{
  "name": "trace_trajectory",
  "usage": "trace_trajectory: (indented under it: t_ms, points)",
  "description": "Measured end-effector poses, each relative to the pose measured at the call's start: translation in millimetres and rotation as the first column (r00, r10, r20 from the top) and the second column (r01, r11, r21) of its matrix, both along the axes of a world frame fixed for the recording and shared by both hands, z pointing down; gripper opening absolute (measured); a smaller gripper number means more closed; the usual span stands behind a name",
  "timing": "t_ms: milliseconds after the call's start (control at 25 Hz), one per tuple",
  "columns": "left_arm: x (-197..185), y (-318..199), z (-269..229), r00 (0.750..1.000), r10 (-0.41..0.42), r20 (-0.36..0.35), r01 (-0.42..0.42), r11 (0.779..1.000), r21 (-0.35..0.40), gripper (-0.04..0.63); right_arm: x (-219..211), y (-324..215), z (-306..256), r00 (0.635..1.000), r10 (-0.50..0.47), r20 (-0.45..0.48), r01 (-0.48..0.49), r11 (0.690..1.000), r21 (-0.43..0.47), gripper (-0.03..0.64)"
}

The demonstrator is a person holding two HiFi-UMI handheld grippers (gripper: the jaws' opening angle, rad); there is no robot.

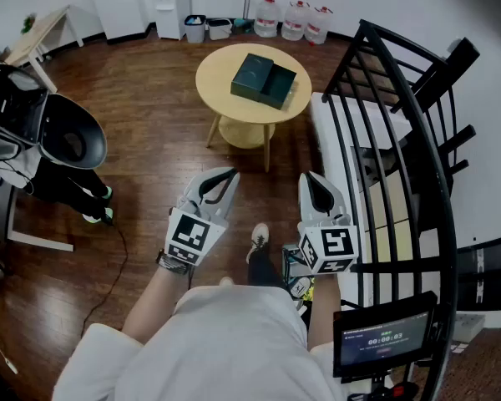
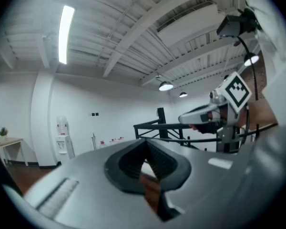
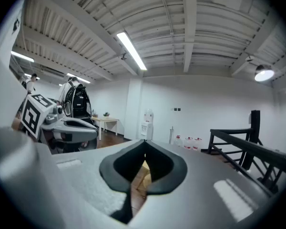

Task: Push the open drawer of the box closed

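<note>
A person holds the left gripper (image 1: 220, 183) and right gripper (image 1: 317, 192) level, jaws closed and empty; well ahead, the dark box (image 1: 263, 81) with open drawer (image 1: 280, 86) sits on a round wooden table (image 1: 225, 99)

Round table (image 1: 215, 80), water jugs (image 1: 296, 20), dispenser (image 1: 171, 3), black railing (image 1: 398, 90)
</note>
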State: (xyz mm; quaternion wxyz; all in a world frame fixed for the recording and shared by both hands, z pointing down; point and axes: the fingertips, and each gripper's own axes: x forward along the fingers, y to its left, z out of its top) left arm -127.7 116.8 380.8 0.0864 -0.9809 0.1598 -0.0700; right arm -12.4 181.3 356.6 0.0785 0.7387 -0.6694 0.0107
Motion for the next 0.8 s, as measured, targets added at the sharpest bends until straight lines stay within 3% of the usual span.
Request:
trace_trajectory:
  t_ms: [280,800]
  points:
    - [37,-30,4,1.0,0.017,-0.015,-0.017,1.0,-0.021,0.008,39,-36,3,1.0,-0.003,0.005,0.003,1.0,-0.001,0.003]
    - [140,-142,18,0.996,-0.086,0.015,0.087,0.994,-0.067,0.008,165,-147,17,0.999,-0.043,-0.012,0.042,0.997,-0.067,0.003]
